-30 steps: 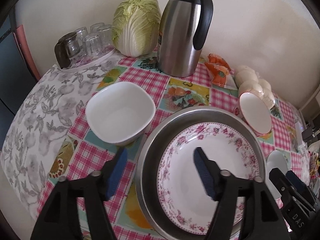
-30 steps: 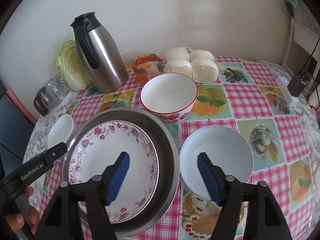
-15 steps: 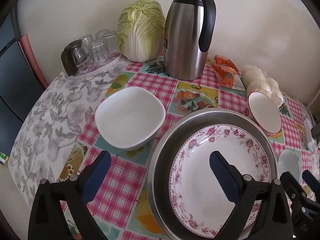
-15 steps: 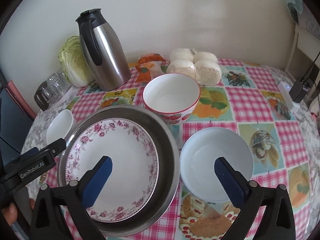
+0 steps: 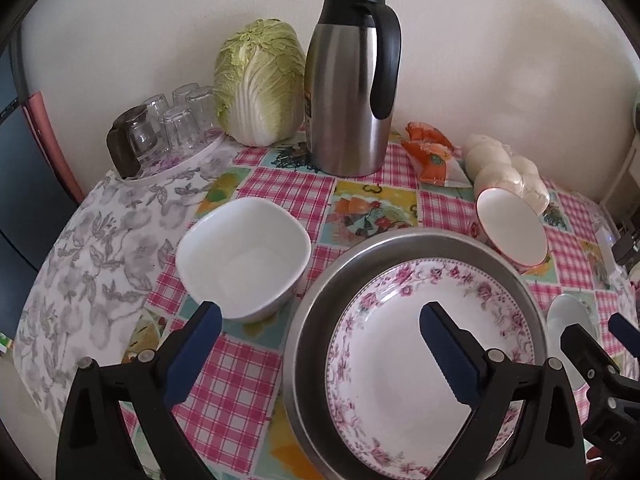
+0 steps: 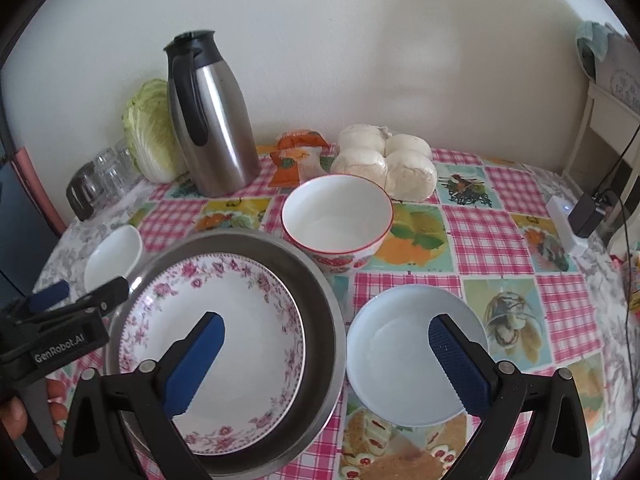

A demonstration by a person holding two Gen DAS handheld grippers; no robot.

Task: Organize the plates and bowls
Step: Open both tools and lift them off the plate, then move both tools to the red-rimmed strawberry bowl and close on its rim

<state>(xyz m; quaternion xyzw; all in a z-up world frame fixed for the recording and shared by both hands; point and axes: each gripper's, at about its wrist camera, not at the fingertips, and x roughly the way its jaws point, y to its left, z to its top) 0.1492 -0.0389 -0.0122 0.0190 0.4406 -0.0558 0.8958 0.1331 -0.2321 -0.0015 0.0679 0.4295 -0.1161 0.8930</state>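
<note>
A pink-flowered plate (image 5: 384, 364) (image 6: 248, 320) lies inside a steel basin (image 5: 420, 240) (image 6: 320, 312) near the table's front. My left gripper (image 5: 319, 314) hovers open and empty, one finger above the tablecloth by a white square bowl (image 5: 240, 256), the other above the plate. My right gripper (image 6: 326, 322) is also open and empty. It straddles the basin's right rim and a pale blue bowl (image 6: 400, 352). A red-rimmed bowl (image 6: 336, 216) stands behind the basin.
Along the wall stand a steel thermos (image 5: 352, 80), a cabbage (image 5: 260, 84), upturned glasses (image 5: 172, 124), an orange packet (image 5: 430, 156) and bagged white buns (image 6: 384, 164). A charger with cables (image 6: 576, 220) lies at the right edge. A hand (image 6: 12, 412) holds the left gripper.
Both grippers' jaws have spread wider. Both views have tilted slightly, so the table sits lower in frame. No dish has moved.
</note>
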